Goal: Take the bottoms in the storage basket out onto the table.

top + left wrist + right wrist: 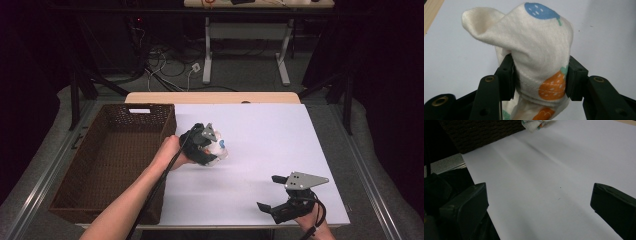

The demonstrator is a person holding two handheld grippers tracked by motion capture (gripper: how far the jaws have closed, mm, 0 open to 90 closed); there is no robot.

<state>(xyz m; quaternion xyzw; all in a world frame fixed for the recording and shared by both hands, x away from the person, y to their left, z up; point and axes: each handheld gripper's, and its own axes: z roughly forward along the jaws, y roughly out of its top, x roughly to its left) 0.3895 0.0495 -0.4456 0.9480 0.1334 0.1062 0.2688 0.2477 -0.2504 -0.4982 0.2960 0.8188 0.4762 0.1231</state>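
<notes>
Cream fruit-print cloth bunched between left hand-held gripper jaws.

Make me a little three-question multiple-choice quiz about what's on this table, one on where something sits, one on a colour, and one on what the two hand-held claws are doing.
1. Where does the woven basket sit?
A. At the table's left side
B. At the table's right side
C. In the middle of the white sheet

2. What colour is the fruit print nearest the jaws on the cloth?
A. Purple
B. Orange
C. Black

3. What is the right gripper doing?
A. Clamping the cloth
B. Gripping the basket rim
C. Open, holding nothing

Answers: 1 A, the high view shows it left of the white sheet. 2 B, orange shapes lie between the left gripper jaws. 3 C, its jaws stand wide apart over bare sheet.
</notes>
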